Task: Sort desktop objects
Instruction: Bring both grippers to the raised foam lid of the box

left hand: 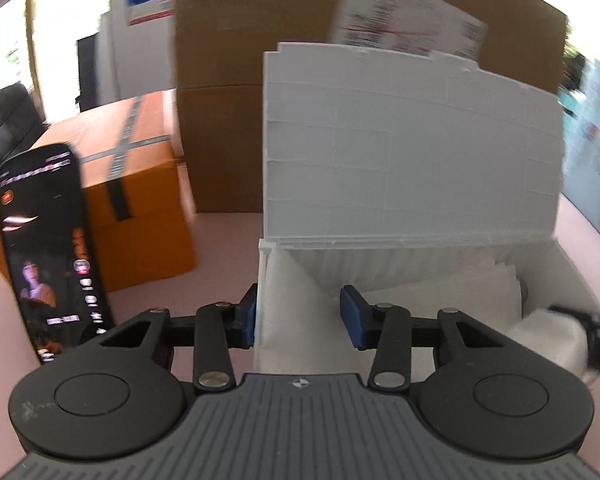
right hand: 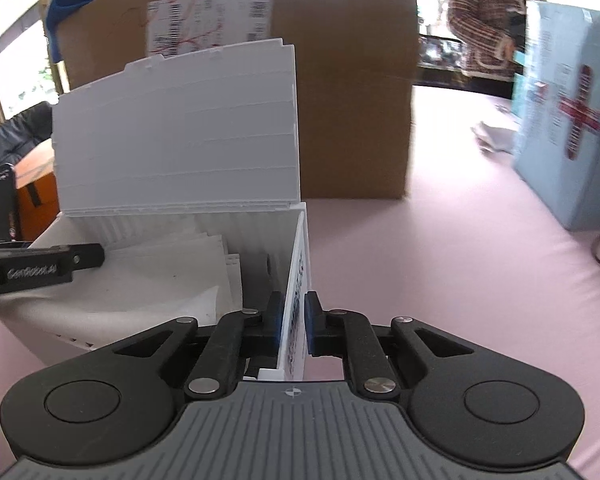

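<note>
The white plastic box with its lid standing up (left hand: 412, 140) sits on the pale pink counter (right hand: 460, 264), in front of a big brown cardboard box (right hand: 352, 80). White folded paper sheets (right hand: 160, 280) lie inside it.

The left claw (left hand: 298, 318) reaches level toward the box's left side. Its blue pads (left hand: 352, 316) are spread apart, one on each side of the left wall, and I cannot tell if they touch it.

The right claw (right hand: 293, 326) reaches level too. Its pads are pressed close on the box's right wall, pinching it.

A black phone with a lit screen (left hand: 48, 248) stands tilted to the left, near an orange box (left hand: 140, 200).
</note>
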Motion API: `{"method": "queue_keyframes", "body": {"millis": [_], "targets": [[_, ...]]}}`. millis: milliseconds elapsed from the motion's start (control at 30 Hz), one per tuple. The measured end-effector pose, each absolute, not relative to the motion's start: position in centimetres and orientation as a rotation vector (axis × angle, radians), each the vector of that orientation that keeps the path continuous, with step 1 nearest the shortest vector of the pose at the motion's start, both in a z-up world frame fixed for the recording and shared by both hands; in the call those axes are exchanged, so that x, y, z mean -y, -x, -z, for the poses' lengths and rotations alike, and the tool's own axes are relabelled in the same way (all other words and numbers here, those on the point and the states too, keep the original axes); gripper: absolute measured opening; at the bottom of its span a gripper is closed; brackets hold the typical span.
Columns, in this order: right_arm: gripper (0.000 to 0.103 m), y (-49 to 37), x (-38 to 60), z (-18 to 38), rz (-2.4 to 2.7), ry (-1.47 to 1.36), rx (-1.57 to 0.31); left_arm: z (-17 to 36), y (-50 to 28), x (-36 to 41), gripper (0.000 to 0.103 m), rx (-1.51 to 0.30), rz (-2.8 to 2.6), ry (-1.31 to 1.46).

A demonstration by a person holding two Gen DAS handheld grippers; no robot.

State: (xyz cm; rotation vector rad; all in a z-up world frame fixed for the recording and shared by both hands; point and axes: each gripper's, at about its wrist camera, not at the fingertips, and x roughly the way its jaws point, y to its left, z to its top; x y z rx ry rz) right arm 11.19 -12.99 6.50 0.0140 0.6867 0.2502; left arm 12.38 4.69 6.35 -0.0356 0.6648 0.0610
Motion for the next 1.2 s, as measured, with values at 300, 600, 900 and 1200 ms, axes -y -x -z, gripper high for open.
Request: {"method": "queue_keyframes", "body": {"millis": [300,600,900,1200], "targets": [[0.008,-8.3,17.3,-6.7,-0.189,-0.028,-0.711,-6.2,-9.7,-0.2,0.038,-0.66,0.078,-0.035],[0.032,-6.7,17.9,-10.7,-0.315,-0.105,-0.627,-9.1,-10.2,-3.1,0.074,-0.579,0.134,0.061],[0.035,-8.8,12.8,-11.7,-0.705,-0.152,-0.787,-10.9,-10.7,-6.3,0.081,-0.554,0.229,0.12],[0.034,-12.6,7.3,-8.5,-0.819,0.002,-1.005,-9.0,-10.8,-4.2,0.081,-0.59,0.249,0.075]]}}
